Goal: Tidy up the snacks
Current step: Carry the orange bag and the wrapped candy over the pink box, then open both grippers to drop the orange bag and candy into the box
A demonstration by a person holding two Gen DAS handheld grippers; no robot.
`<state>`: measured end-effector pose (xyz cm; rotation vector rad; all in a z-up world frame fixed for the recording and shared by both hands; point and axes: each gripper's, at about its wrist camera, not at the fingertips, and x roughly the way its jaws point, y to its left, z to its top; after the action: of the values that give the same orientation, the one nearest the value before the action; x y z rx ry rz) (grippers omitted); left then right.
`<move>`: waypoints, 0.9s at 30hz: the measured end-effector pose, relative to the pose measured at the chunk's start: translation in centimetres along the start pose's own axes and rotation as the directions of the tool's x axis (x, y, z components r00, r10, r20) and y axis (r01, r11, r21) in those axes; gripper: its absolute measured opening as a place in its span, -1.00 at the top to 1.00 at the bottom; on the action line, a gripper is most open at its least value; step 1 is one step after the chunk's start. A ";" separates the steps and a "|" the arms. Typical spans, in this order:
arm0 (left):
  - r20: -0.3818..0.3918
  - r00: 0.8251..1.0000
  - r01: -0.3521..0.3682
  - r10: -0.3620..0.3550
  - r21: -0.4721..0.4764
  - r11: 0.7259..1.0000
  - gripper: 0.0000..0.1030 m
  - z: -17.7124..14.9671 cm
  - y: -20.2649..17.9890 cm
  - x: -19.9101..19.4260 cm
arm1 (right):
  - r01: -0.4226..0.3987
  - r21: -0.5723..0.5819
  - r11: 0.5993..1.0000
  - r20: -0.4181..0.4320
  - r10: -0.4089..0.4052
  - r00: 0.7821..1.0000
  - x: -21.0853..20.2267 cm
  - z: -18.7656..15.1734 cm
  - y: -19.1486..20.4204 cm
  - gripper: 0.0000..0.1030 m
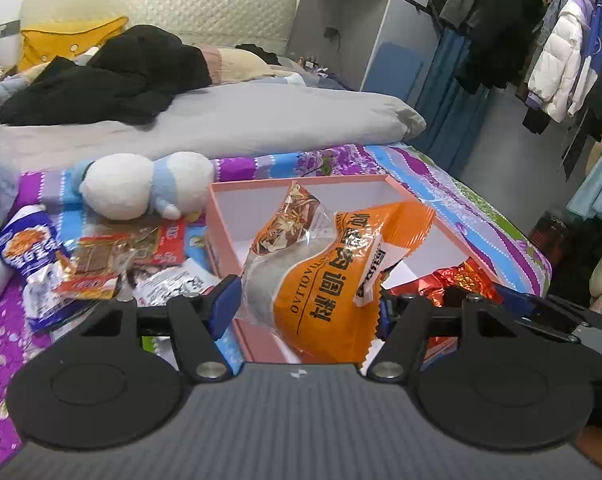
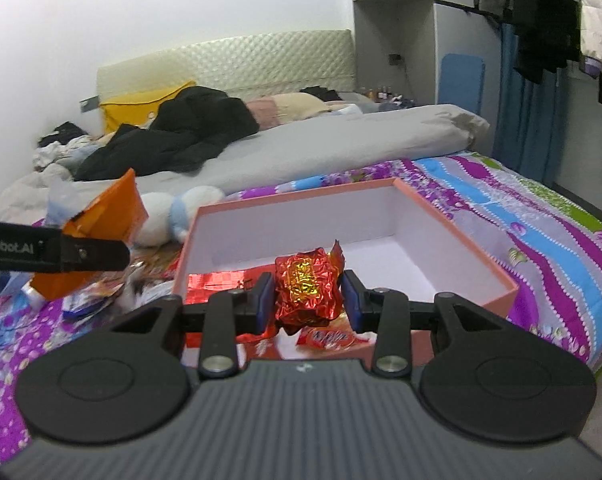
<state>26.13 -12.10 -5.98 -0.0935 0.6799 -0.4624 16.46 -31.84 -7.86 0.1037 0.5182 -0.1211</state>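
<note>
Now red foil snack (image 2: 306,290) sits clamped between right fingers (image 2: 264,300).

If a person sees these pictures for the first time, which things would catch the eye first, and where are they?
First, the large orange snack bag held in the left tongs above the near edge of the pink box. Next, the shiny red foil packet gripped by the right tongs over the same box's near side. Behind the box, to its left, a white and blue plush toy lies on the colourful bedsheet.
</note>
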 end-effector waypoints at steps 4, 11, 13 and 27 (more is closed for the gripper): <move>-0.024 1.000 0.013 -0.013 -0.010 1.000 -0.36 0.9 -0.2 2.0 | 0.000 0.007 1.000 -0.026 0.000 1.000 1.7 0.4 -0.5 0.23; -0.099 0.995 0.009 -0.008 0.002 1.000 -0.36 1.7 -0.8 7.1 | -0.003 0.024 1.000 -0.095 0.006 0.995 5.1 0.1 -1.9 0.23; -0.113 0.994 0.005 -0.005 0.005 1.000 -0.36 1.9 -1.0 8.7 | 0.005 0.042 0.999 -0.117 0.000 0.993 6.3 -0.2 -2.5 0.23; -0.192 0.981 -0.018 0.026 0.047 0.999 -0.36 2.4 -1.4 16.1 | 0.007 0.079 0.997 -0.226 0.011 0.974 12.4 -1.9 -4.7 0.20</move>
<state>38.01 -20.64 -13.17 0.0016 0.8592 -0.4691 25.59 -37.38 -15.99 0.1969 0.7408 -0.1283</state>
